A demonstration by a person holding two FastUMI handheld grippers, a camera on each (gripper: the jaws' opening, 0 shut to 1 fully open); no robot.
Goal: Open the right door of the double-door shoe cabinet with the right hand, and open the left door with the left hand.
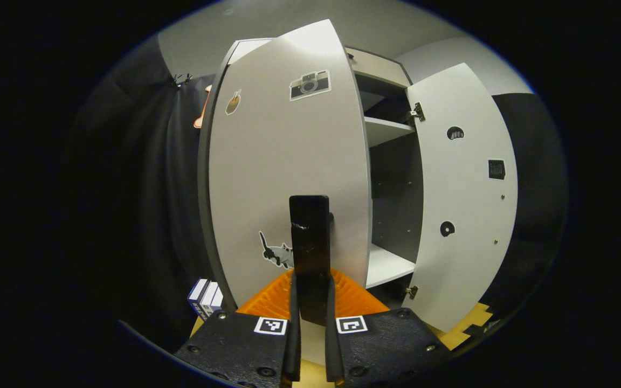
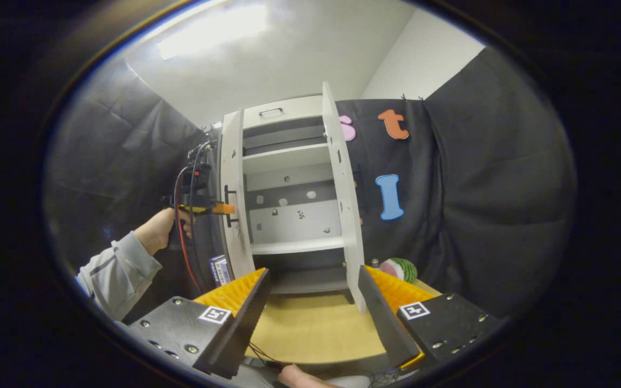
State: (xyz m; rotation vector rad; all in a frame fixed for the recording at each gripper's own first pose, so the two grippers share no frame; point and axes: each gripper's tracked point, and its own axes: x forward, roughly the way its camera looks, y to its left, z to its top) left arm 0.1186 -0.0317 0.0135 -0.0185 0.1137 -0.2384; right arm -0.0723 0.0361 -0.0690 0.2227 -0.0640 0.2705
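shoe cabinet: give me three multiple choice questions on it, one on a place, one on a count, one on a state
1. Where is the watermelon?
A on a shelf
B on the table, right of the right door
C on the cabinet top

2. How many stickers are on the left door?
A three
B one
C five

3. The left tongs are:
A open, off the door
B holding a box
C shut on the left door's handle

B: it lies on the table past the open right door.
A: a camera, a cat and one more.
C: both fingers clamp the handle.
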